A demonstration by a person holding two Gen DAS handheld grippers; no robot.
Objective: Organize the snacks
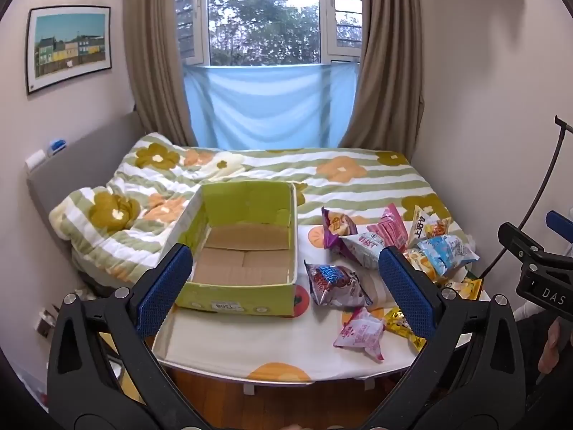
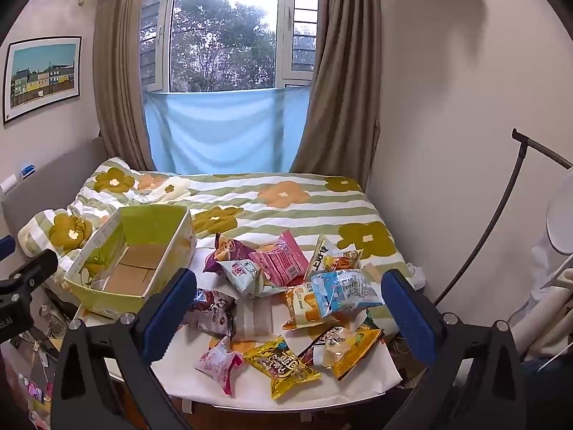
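Both grippers hang nearest the lens with nothing between their blue pads: the left gripper (image 1: pixel 284 288) is spread wide in front of the box, and the right gripper (image 2: pixel 288 310) is just as wide above the pile of snacks. Beyond them the bed (image 1: pixel 358 179) with its flowered quilt fills the room, and against its near edge stands a small surface (image 2: pixel 358 387) under a white cloth. On its left sits the green cardboard box (image 1: pixel 247 294), open-topped and showing a bare brown floor inside; it looks light and fairly stiff. To its right lie the snack bags, loosely heaped, some overlapping: a pale blue bag (image 2: pixel 343 292), a pink bag (image 2: pixel 283 263), a yellow bag (image 2: pixel 281 367), a dark bag (image 2: pixel 211 310) nearest the box, and a little pink packet (image 2: pixel 218 363). All look light, air-puffed, slick and crinkly, with crushable contents, so I would pinch gently at a crimped end seam rather than across the puffed middle.
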